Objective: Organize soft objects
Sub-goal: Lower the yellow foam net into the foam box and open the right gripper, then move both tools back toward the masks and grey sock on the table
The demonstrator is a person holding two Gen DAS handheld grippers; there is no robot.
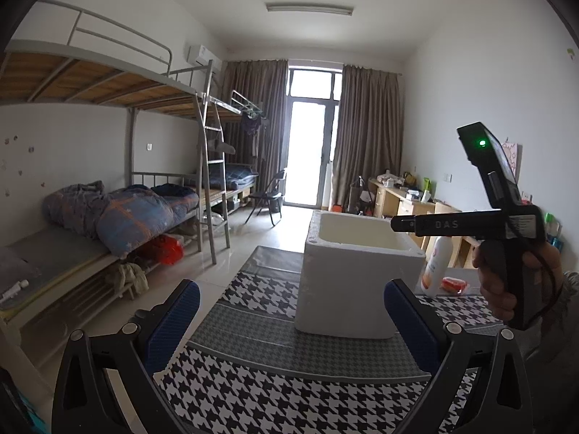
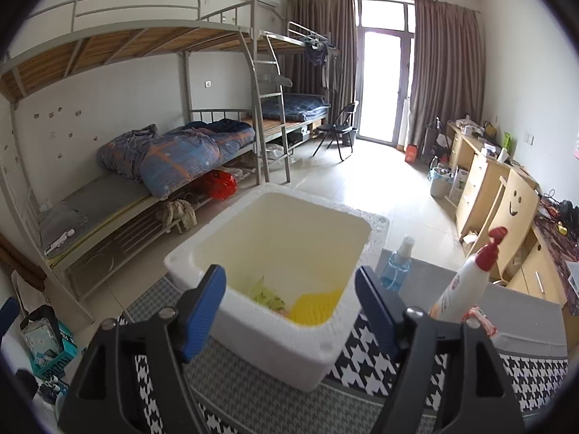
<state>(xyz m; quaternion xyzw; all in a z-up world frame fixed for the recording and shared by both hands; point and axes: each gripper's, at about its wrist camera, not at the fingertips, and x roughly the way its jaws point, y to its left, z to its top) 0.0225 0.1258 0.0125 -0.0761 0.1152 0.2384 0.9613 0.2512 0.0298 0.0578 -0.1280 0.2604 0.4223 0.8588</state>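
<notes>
**Right gripper empty over the box**

Your right gripper (image 2: 289,307) hangs with jaws apart and nothing between them above the foam box (image 2: 253,340), where the yellow soft item (image 2: 315,307) lies; your left gripper (image 1: 289,318), also spread and empty, waits beside it on the table (image 1: 253,390).

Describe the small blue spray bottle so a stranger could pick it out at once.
Start at the white foam box on the houndstooth tablecloth. Just past the box's right wall stands the small blue spray bottle, upright on the grey part of the cloth. Unlike the taller white bottle with a red trigger to its right, it is see-through blue with a clear cap.
</notes>
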